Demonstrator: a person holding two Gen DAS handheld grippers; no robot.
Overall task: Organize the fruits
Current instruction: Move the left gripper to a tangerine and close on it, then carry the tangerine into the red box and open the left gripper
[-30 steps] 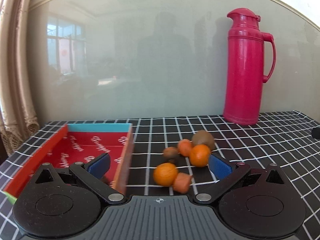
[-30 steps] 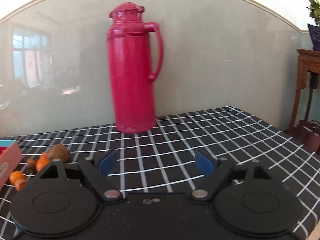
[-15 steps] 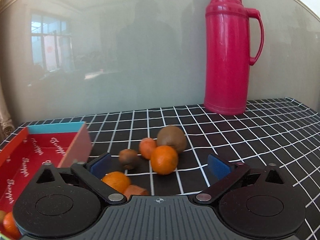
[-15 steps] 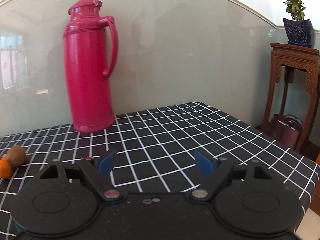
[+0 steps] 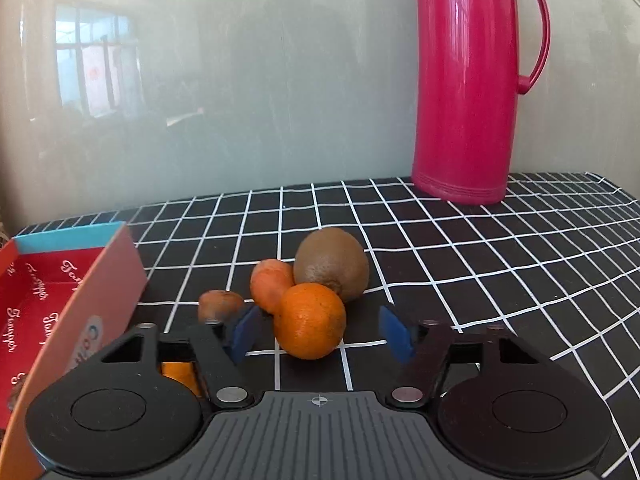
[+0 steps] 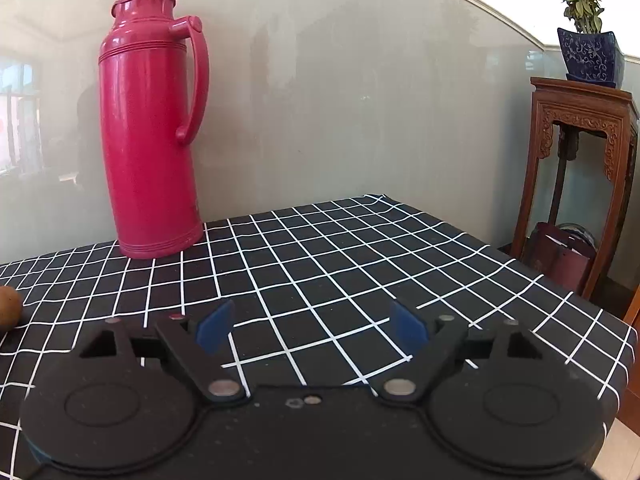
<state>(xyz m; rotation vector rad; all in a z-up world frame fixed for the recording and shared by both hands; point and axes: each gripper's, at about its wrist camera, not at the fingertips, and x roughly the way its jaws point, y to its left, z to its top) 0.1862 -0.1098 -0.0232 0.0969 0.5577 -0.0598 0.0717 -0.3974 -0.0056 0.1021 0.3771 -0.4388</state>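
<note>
While the left gripper (image 5: 318, 330) closes its jaws, a round orange tangerine (image 5: 309, 321) sits between the blue pads (image 5: 241, 334), not yet touched: a gap shows on the right side, and the left pad is just beside the peel. Fruit cluster lies on the black tablecloth with white grid lines (image 5: 480, 248), toward the table's left half. Behind and touching the tangerine: a brown fuzzy kiwi (image 5: 331, 263) and a smaller reddish-orange fruit (image 5: 271, 284), side by side. A small brown fruit (image 5: 219, 305), kind unclear, lies left of them, partly hidden by the left finger. Another bit of orange fruit (image 5: 177, 372) shows through the left finger's linkage, mostly hidden. Red open cardboard box with white script and a blue back rim (image 5: 60, 304) stands at the table's left edge, just beside the cluster; its near wall is tan. Tall magenta plastic thermos jug with handle (image 5: 466, 80) stands upright at the table's back edge against the pale glossy wall, well apart from the fruit.

Right gripper (image 6: 314, 326) hangs over bare tablecloth near the right half, jaws wide apart, nothing between them. In its view the thermos stands back left, the kiwi just peeks in at the left border. Off the table's right edge: a carved dark wooden stand (image 6: 580, 160) carrying a blue patterned pot with a green plant (image 6: 592, 56).
</note>
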